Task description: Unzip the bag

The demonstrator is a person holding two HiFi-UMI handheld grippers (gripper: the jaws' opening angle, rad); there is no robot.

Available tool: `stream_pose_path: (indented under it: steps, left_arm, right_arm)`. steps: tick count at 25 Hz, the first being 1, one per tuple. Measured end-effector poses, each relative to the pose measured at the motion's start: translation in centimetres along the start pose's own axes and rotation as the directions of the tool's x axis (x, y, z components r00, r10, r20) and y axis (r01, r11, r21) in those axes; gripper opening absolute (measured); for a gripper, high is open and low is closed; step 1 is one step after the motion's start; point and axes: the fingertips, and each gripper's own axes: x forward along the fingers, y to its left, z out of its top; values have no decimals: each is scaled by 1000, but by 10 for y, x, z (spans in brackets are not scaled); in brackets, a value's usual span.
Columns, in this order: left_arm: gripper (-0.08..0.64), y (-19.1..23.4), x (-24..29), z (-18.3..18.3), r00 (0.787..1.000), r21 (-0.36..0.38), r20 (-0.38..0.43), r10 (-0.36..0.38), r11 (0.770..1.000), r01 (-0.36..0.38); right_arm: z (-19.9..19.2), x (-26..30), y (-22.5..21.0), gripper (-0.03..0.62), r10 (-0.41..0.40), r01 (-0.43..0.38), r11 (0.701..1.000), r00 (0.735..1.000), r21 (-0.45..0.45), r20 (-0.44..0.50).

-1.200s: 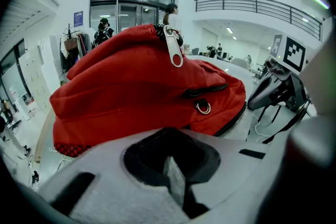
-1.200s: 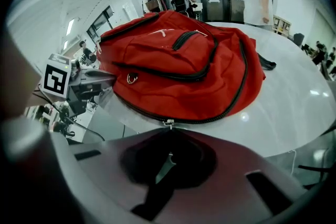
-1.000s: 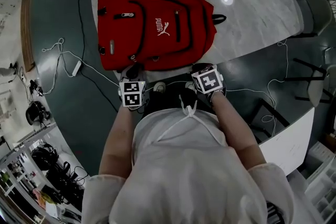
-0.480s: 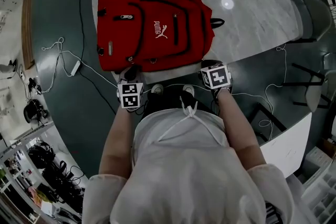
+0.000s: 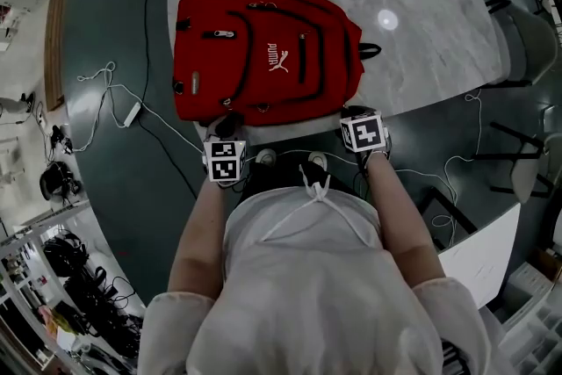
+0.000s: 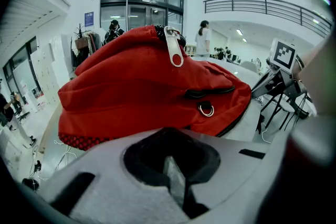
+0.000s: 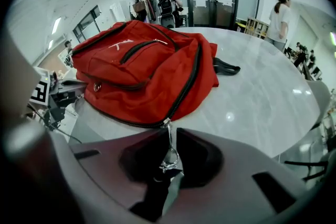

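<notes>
A red backpack [image 5: 263,48] lies flat on the marble table [image 5: 430,39], its front pockets up. My right gripper [image 5: 356,113] is at the bag's near right corner. In the right gripper view [image 7: 169,176] it is shut on the metal zipper pull [image 7: 170,157], which hangs from the slider [image 7: 166,123] on the black main zip. My left gripper [image 5: 226,128] sits at the bag's near left corner. Its own view [image 6: 176,181] shows the jaws shut just short of the bag [image 6: 147,86], with no fabric visible between them.
The person's torso fills the lower head view. White cables [image 5: 114,92] trail over the dark floor on the left, and chairs [image 5: 527,31] stand to the right of the table. Another silver zipper pull [image 6: 173,52] stands up on top of the bag.
My right gripper has moved to the right along the bag's near edge, with the pull in it. The left gripper has stayed at the near left corner.
</notes>
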Motion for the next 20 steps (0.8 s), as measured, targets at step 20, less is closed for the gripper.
stream_pose_path:
  steps: [20]
  left_arm:
    - [21,-73,-68,144,936,-39,320,-149,985,170]
  right_arm:
    - [95,-87,30,31,3,-22,999,933,47,360]
